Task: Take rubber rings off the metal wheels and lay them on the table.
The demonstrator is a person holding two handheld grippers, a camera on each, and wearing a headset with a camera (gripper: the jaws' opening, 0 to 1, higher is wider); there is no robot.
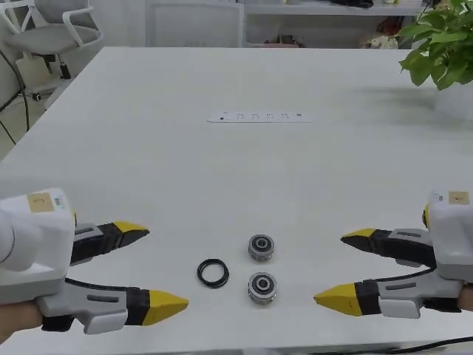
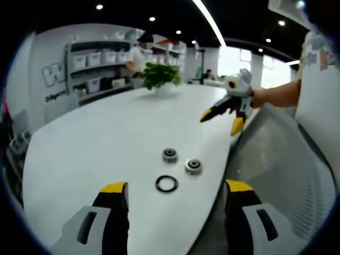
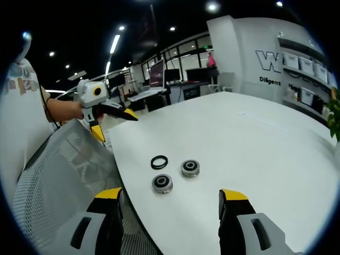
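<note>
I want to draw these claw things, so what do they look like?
The left hand-held gripper and right hand-held gripper each have a boxy white body with a small tan sticker, two grey-and-black jaws ending in pointed yellow tips, and a thin black cable by the jaws.

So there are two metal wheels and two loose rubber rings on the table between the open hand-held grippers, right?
No, the head view shows just one loose rubber ring, beside the far wheel and near wheel, between the open left hand-held gripper and right hand-held gripper.
</note>
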